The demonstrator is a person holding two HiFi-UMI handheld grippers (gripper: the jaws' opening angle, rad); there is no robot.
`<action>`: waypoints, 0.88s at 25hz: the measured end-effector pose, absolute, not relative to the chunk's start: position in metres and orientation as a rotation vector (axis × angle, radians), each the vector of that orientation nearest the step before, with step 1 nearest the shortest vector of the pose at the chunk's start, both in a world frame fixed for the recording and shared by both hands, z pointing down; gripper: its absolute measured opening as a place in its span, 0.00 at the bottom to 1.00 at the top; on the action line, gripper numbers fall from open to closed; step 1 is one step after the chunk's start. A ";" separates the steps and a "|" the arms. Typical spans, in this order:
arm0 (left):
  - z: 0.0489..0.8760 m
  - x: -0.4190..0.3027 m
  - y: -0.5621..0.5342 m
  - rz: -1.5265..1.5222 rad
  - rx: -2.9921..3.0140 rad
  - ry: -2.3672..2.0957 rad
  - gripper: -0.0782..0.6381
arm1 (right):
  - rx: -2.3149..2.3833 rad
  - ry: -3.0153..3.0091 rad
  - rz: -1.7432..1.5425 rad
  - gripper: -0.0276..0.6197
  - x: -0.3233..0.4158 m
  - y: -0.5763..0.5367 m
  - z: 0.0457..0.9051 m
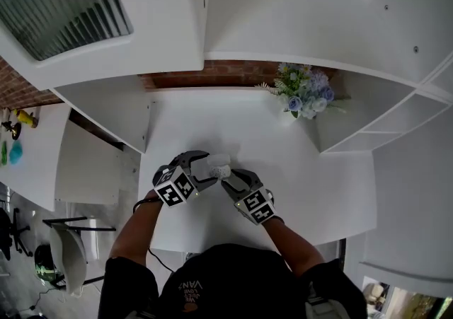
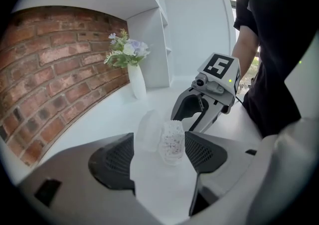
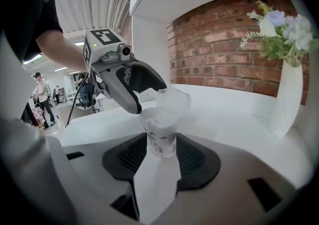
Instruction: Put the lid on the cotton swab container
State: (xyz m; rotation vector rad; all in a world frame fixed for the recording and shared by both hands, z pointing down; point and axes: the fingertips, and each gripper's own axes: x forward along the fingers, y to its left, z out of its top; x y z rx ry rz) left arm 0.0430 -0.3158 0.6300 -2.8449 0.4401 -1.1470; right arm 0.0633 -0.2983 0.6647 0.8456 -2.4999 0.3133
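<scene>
Pinching the cotton swab container [image 3: 160, 128], right claw [image 3: 161, 150] faces the spread left claw [image 2: 159, 145].

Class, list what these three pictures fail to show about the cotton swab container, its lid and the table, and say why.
1. Print on the clear plastic cotton swab container: too small and blurred in the right gripper view.
2. Whether the clear plastic lid is hinged or loose: the container hides the joint there; head view too small.
3. Part of the white table's near edge: head view, covered by the person's body.
</scene>
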 end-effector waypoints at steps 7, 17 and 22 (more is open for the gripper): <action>0.632 0.046 -0.313 -1.167 -2.813 0.353 0.53 | 0.847 -2.507 0.325 0.30 0.062 -0.300 0.666; 0.628 0.046 -0.298 -1.173 -2.772 0.281 0.53 | 0.856 -2.509 0.336 0.29 0.062 -0.301 0.667; 0.626 0.046 -0.288 -1.173 -2.765 0.276 0.53 | 0.856 -2.507 0.336 0.30 0.063 -0.300 0.667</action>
